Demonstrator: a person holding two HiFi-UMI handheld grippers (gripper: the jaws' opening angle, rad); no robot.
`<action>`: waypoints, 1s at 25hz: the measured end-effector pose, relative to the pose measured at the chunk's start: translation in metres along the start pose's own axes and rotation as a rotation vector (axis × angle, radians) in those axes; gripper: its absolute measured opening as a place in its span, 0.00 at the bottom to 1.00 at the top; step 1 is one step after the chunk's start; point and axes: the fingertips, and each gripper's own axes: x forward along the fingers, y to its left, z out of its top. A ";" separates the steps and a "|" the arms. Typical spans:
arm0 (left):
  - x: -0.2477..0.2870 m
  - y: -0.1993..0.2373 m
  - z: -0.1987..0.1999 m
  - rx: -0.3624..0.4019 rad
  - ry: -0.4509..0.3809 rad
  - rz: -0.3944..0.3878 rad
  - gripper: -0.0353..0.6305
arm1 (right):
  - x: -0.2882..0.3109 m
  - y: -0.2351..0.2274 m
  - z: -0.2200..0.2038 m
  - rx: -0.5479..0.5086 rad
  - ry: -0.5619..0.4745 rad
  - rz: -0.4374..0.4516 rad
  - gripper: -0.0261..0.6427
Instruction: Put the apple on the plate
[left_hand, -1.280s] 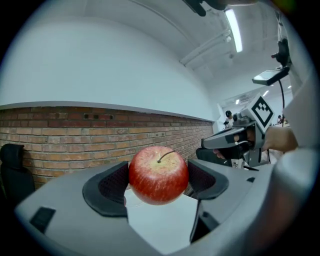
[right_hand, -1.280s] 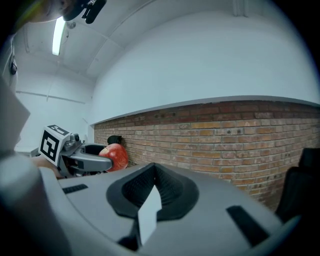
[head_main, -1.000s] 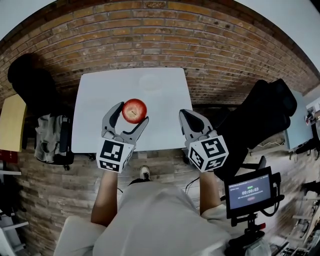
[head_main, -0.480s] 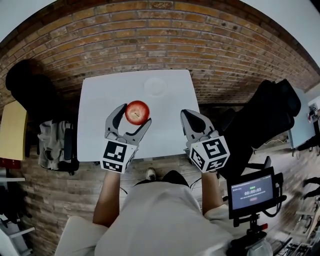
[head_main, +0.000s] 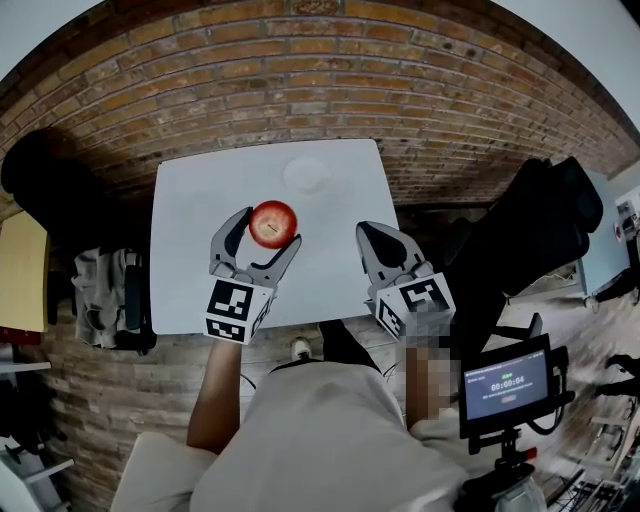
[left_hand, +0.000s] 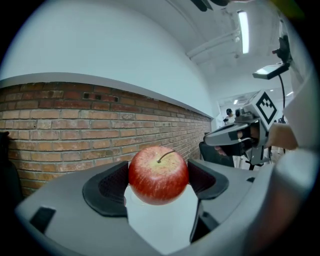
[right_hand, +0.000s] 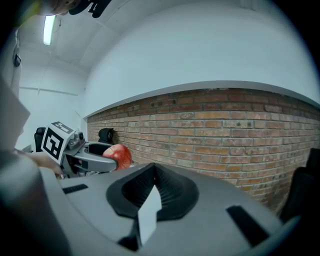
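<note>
You have the apple gripped in your left claw. The left gripper view shows both dark pads pressed against its red sides, stem up and leaning a little right, with the white desk showing beneath. So the pickup looks done. I cannot tell how high the fruit sits, only that it is carried over the near half of the desk.

The plate has nothing on it. It is pale and hard to pick out against the desk. It lies near the far edge, beyond the apple and slightly to its right, with bare desk between the 2.

Your right claw is clenched on nothing. Its own view shows the 2 pads drawn together, with only a thin sliver of white between them lower down. It hangs over the near right part of the desk, apart from both apple and plate, and seems to have no share in the job.

What is left, as I judge it: carry the apple forward and a touch right until it is over the plate. Then lower it on and release the left claw. A round apple may roll if let go off-centre, so aim for the middle
</note>
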 end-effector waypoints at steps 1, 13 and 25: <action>0.005 0.003 0.000 -0.001 0.002 0.002 0.61 | 0.004 -0.002 0.000 0.002 0.001 0.003 0.04; 0.095 0.037 -0.010 -0.018 0.051 -0.007 0.61 | 0.071 -0.063 -0.013 0.039 0.046 0.013 0.04; 0.158 0.058 -0.029 -0.013 0.098 -0.032 0.61 | 0.116 -0.095 -0.025 0.053 0.090 0.022 0.04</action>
